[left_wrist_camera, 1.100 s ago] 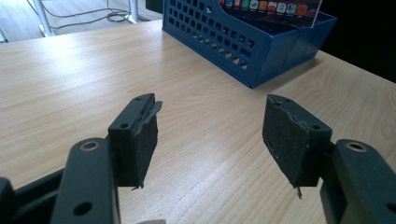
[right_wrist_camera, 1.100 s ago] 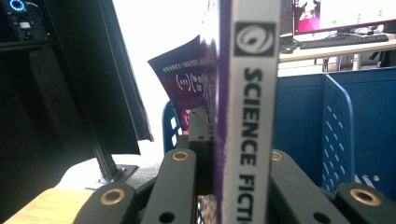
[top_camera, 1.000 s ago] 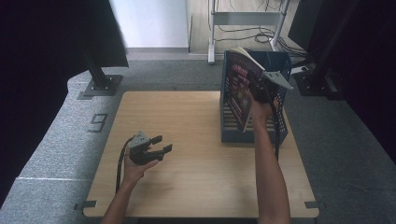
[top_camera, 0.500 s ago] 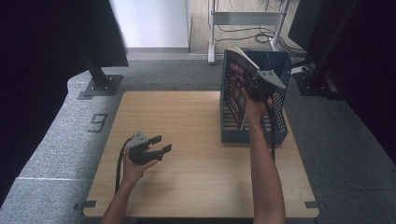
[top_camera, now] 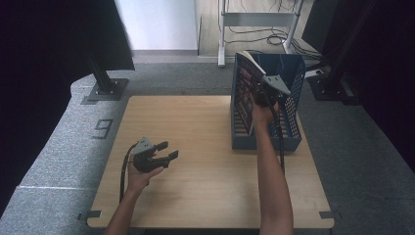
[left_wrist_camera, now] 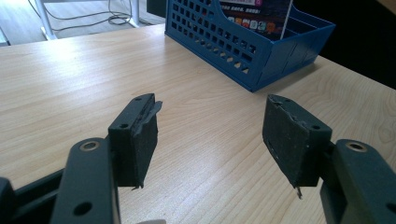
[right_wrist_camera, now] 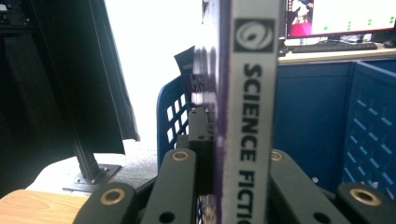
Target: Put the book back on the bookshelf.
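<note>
At the far right of the table (top_camera: pixel 205 196), the right gripper (top_camera: pixel 262 95) is clamped on a book (top_camera: pixel 246 93), its jaws pressed against both covers with the spine facing the gripper's camera. The book stands upright in the left part of the blue basket (top_camera: pixel 288 139), apparently being lowered in. To finish well, the book should probably be kept vertical, clear of the basket wall, and released only once its bottom edge rests. The right forearm stretches straight forward. The left gripper (top_camera: pixel 164 152) rests low over the near left of the table, jaws spread wide and empty, hand cupped under it.
</note>
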`<state>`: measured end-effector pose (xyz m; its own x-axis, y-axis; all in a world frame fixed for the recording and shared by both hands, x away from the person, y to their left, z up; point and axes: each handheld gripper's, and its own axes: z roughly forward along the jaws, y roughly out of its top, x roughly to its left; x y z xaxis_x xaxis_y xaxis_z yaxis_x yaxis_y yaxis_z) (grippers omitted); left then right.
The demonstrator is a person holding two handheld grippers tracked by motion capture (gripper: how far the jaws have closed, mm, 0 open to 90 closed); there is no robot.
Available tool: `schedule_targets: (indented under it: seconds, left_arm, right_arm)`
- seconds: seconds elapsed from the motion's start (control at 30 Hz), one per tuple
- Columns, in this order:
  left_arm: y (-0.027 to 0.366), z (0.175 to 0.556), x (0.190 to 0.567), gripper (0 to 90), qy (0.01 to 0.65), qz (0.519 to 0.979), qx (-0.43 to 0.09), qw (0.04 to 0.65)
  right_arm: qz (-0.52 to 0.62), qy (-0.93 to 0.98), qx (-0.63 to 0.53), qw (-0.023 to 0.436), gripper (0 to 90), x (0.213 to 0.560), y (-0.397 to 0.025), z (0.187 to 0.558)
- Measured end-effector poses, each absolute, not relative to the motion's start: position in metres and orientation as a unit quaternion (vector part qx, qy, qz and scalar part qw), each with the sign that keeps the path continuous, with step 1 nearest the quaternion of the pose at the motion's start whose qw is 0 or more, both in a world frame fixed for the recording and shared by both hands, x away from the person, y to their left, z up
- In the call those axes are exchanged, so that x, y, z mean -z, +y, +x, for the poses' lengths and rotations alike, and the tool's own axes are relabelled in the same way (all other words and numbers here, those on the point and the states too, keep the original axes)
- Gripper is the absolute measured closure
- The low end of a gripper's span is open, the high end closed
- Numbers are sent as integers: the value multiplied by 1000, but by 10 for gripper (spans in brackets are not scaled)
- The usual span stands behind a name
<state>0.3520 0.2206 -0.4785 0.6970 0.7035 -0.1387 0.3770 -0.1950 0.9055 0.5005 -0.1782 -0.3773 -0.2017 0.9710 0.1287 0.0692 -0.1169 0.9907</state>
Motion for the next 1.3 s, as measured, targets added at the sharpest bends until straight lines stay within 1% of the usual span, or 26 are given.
schedule_targets:
  seconds: [0.43, 0.77, 1.13, 1.3]
  left_arm:
    - [220, 353, 479, 359, 357, 758, -155, 524]
    - [217, 352, 481, 359, 355, 761, -154, 521]
    - [210, 350, 482, 359, 348, 768, -154, 515]
    - [209, 349, 481, 359, 346, 769, -156, 514]
  right_arm:
    - [479, 550, -552, 405, 817, 399, -165, 505]
    - [461, 570, -545, 407, 814, 407, -160, 495]
    - [455, 610, -519, 389, 802, 406, -159, 477]
    - [464, 628, -504, 369, 782, 406, -160, 474]
